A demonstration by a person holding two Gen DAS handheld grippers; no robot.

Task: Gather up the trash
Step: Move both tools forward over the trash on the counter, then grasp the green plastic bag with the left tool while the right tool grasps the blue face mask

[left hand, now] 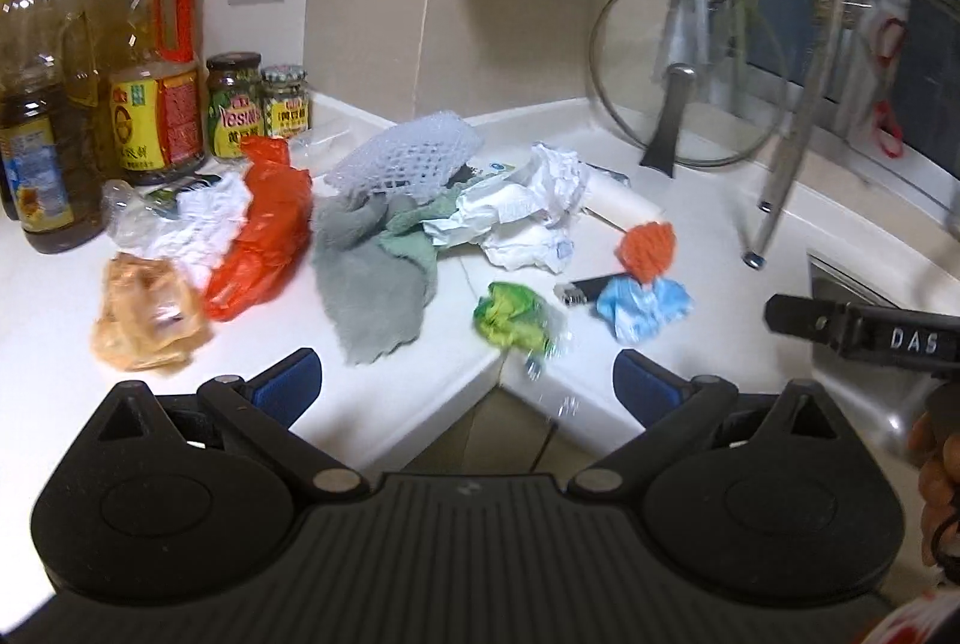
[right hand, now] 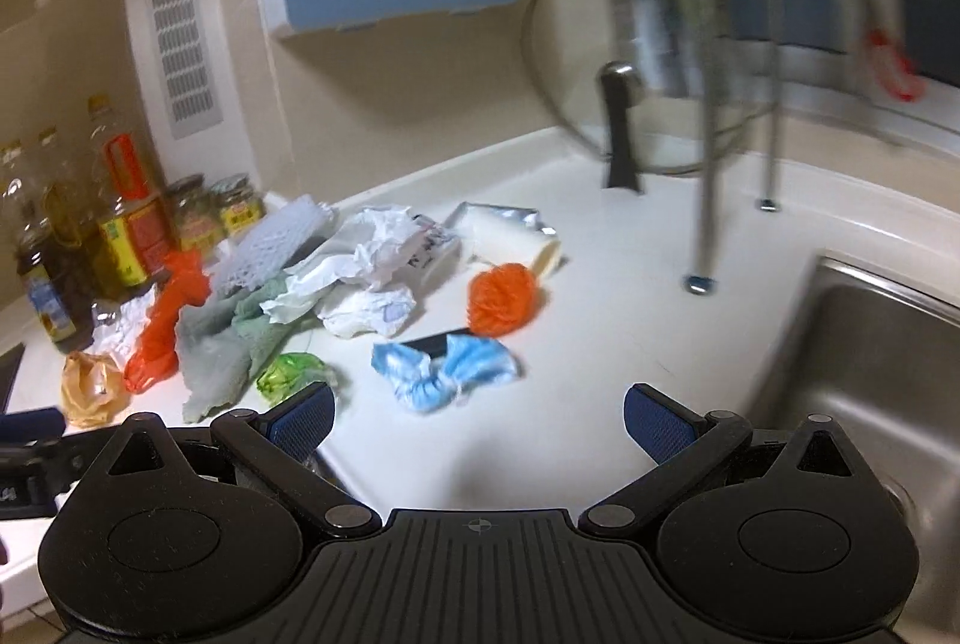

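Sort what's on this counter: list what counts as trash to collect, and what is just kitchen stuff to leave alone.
Trash: green wrapper, blue crumpled wad, orange crumpled wad, crumpled white paper, red plastic bag, tan plastic bag, foam net.

Leave: oil bottles, jars, glass lid, sink.

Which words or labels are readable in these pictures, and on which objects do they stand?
"DAS": white letters on the right hand-held gripper, seen from the left wrist view.
Oil bottle labels: too blurred to read.
Jars: print too blurred to read.
Crumpled paper: print too blurred to read.
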